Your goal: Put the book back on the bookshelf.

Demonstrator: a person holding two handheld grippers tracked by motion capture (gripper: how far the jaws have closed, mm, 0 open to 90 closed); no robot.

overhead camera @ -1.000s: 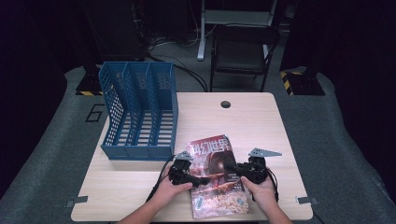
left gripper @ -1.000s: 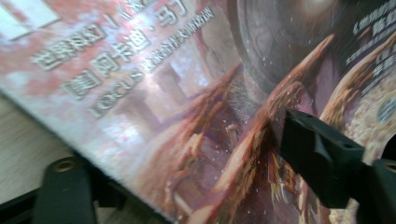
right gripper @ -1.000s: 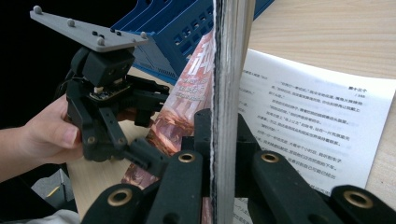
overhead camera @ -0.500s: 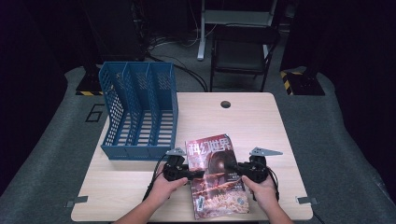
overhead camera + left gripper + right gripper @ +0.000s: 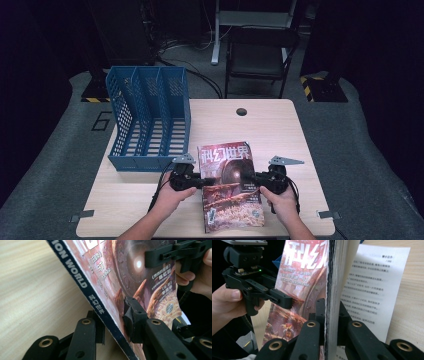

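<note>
Since a second ago, the left claw has just been closing and now pinches the magazine's spine edge at nine o'clock. Blue file rack stands near at ten o'clock; bare table lies beyond. At three o'clock the right claw clamps the page edge.

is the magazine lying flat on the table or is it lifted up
Lifted. The left claw and right claw clamp the magazine by opposite edges, with table visible beneath its spine.
</note>
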